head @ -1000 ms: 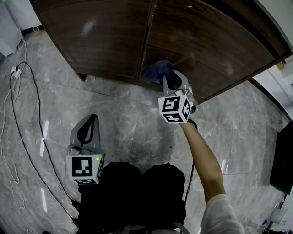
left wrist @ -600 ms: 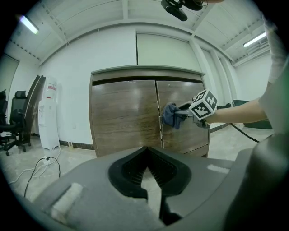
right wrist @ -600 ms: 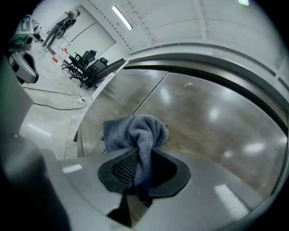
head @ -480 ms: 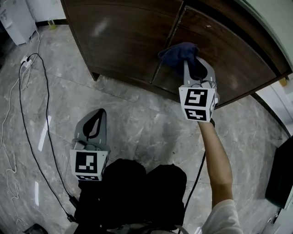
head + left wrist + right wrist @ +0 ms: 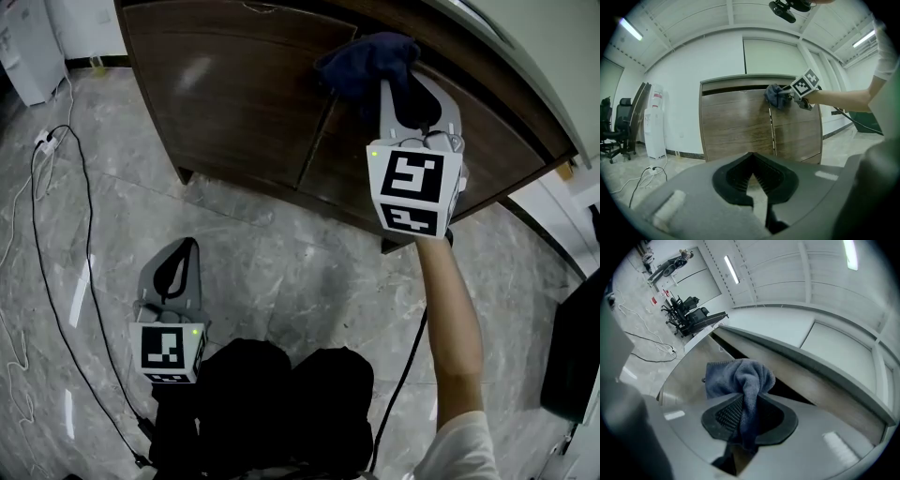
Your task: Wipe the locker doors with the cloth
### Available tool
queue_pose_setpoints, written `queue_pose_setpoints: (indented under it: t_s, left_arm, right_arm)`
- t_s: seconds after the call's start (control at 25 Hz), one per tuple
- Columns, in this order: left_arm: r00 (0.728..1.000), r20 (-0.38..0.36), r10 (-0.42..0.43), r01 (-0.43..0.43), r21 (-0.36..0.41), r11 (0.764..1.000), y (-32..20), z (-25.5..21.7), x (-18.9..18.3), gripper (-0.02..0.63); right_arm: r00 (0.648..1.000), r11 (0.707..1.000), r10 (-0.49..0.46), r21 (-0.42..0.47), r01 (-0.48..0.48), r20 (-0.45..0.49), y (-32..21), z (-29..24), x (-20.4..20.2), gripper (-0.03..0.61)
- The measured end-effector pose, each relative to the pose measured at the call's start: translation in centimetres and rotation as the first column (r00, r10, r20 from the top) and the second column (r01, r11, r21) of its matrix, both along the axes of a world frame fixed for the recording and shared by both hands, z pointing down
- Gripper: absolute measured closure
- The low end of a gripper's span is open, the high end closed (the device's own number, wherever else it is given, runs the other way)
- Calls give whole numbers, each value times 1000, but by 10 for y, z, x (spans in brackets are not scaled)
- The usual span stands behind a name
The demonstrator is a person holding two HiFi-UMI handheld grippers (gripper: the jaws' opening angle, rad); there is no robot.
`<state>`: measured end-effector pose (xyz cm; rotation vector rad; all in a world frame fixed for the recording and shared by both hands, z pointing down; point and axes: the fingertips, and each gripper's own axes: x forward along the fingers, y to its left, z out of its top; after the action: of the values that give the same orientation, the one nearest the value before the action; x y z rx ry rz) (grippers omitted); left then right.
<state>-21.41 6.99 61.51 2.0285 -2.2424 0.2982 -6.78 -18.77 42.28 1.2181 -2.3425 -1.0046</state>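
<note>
Clamping the crumpled dark-blue cloth (image 5: 740, 376), the right gripper (image 5: 745, 413) presses it high on the brown wooden locker doors (image 5: 234, 103), wiping apparently unfinished.

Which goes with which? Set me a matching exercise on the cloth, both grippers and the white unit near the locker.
1. dark blue terry cloth
2. left gripper
3. right gripper
4. tall white floor-standing unit

A. fingers shut, empty, low over the grey floor
B. stands beside the brown wooden locker
C. fingers clamped on fabric
D. up by the locker doors' top edge

Pairs: 1-D, 2-A, 3-C, 4-B
</note>
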Motion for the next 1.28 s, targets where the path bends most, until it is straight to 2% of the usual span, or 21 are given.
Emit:
queue_pose_setpoints:
  t_s: [0.2, 0.6, 0.84, 1.04, 1.28]
  left_arm:
    - [1000, -4, -11, 11, -2, 1000, 4, 7, -5, 611]
    - [999, -9, -40, 39, -48, 998, 16, 36, -24, 612]
    - [998, -9, -57, 56, -72, 996, 23, 48, -33, 611]
    - [998, -19, -65, 63, -100, 993, 30, 56, -36, 611]
    - [996, -28, -80, 76, -120, 990, 33, 65, -41, 611]
  right_arm:
    - [1000, 1000, 2, 1, -2, 8, 0, 7, -9, 502]
    - [998, 997, 11, -82, -16, -63, 0, 111, -20, 502]
    - [989, 989, -3, -143, -18, -147, 3, 190, -32, 502]
    - [977, 983, -21, -182, -18, -211, 6, 234, -40, 502]
    - [948, 988, -25, -149, -24, -319, 8, 288, -50, 502]
